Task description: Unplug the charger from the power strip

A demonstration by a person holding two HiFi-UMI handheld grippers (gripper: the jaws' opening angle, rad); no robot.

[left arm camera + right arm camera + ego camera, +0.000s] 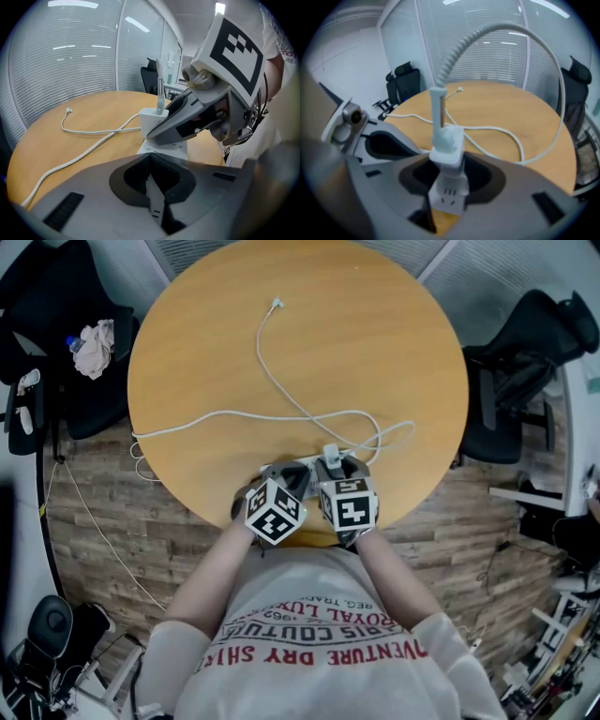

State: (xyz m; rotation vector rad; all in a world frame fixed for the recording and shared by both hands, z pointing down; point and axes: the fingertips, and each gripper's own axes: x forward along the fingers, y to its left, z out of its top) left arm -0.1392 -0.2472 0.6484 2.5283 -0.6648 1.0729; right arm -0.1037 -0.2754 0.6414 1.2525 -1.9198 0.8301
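Note:
A white charger (330, 454) stands plugged upright in a white power strip (298, 468) at the near edge of the round wooden table (187, 352). Its white cable (281, 413) loops across the table to a loose connector (277, 304). My left gripper (281, 482) is shut on the end of the power strip (164, 147), a white sliver of which shows between its dark pads (136, 176). My right gripper (447, 187) is open, and the charger (447, 143) stands between its jaws, over the strip's socket face (449, 197).
The strip's own cord (150, 432) runs off the table's left edge to the wooden floor. Black office chairs stand at the right (525, 371) and at the left (47, 324), the left one with a cloth (94, 345) on it. Blinds cover the glass wall (61, 61) behind.

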